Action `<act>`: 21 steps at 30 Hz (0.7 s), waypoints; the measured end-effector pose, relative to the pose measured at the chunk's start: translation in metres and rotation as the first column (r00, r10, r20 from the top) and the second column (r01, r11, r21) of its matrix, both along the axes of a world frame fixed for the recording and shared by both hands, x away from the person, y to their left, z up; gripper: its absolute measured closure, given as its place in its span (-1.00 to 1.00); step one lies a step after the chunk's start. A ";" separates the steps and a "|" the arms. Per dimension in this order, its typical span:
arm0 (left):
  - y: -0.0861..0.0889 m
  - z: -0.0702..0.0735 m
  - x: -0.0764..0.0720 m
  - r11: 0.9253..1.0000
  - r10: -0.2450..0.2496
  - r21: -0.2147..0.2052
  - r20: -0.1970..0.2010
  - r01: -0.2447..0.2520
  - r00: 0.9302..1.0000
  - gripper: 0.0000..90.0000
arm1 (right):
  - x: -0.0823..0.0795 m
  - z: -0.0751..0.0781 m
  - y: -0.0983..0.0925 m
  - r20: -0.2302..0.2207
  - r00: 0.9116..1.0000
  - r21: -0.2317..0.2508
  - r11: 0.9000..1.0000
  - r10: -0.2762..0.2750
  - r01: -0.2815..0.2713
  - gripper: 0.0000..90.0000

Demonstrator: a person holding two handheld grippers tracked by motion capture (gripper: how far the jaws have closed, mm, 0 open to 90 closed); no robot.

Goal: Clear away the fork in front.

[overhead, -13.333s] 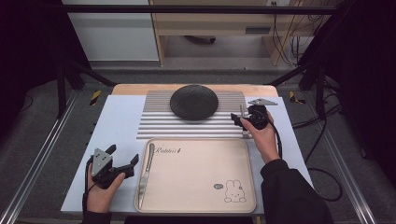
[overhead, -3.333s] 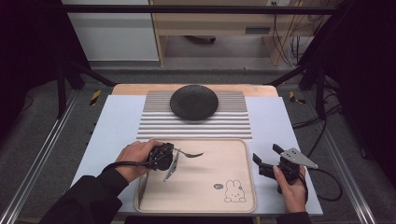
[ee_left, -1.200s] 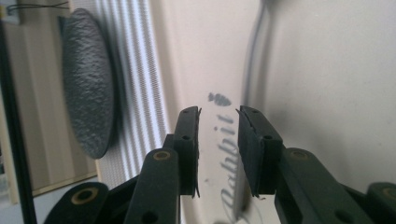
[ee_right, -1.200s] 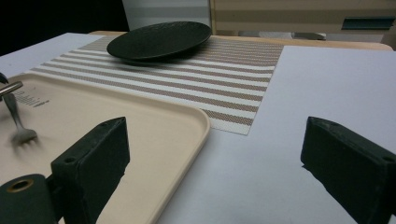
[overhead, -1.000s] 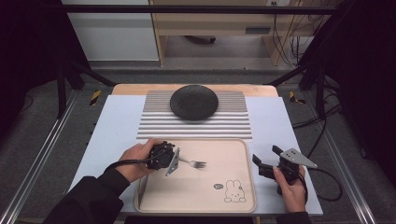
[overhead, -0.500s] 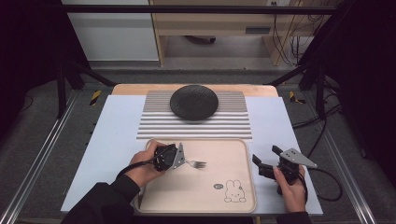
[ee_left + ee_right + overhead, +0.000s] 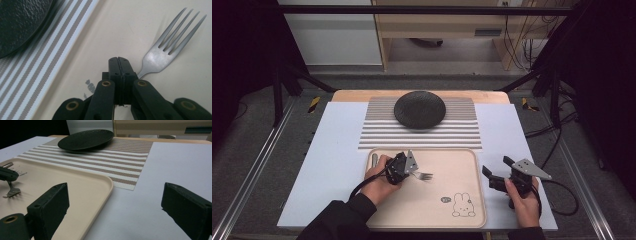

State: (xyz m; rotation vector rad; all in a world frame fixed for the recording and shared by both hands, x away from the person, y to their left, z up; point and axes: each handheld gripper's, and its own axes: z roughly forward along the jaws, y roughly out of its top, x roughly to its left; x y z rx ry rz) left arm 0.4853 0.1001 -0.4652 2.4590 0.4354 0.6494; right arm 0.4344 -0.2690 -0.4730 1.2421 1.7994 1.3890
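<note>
A steel fork [image 7: 160, 55] lies low over the beige tray [image 7: 462, 165], tines pointing away from my left gripper [image 7: 119, 60]. That gripper's jaws have just been closing and now stand pressed together, with the fork's neck running in under their tips. In the high view the left gripper [image 7: 410, 173] sits over the tray's upper left part, the fork [image 7: 426, 175] sticking out to its right. Seen from the right gripper, the fork [image 7: 11, 191] slopes down from the left gripper to the tray. My right gripper [image 7: 496, 167] rests open on the white mat right of the tray, nothing between its jaws.
A black plate [image 7: 419, 109] stands on a striped placemat [image 7: 377, 135] behind the tray. A metal utensil handle [image 7: 374, 159] lies along the tray's upper left edge. A rabbit drawing [image 7: 460, 206] marks the tray's near right corner. Metal rails flank the table.
The left hand has shifted slightly right and lower with the fork, bringing the tines down onto the tray. The right hand has kept still.
</note>
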 end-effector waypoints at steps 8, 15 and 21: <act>0.000 -0.004 -0.002 1.000 0.019 -0.021 -0.046 -0.020 0.999 1.00 | 0.000 0.000 0.000 -0.006 1.000 0.001 1.000 0.002 -0.002 -0.83; 0.007 -0.003 -0.011 1.000 0.016 -0.020 -0.064 -0.017 0.998 1.00 | 0.000 0.000 0.001 -0.010 1.000 0.003 1.000 0.007 -0.007 -0.83; 0.013 -0.002 -0.018 1.000 0.012 -0.016 -0.070 -0.014 0.997 1.00 | 0.000 0.000 0.001 -0.011 1.000 0.002 1.000 0.013 -0.013 -0.83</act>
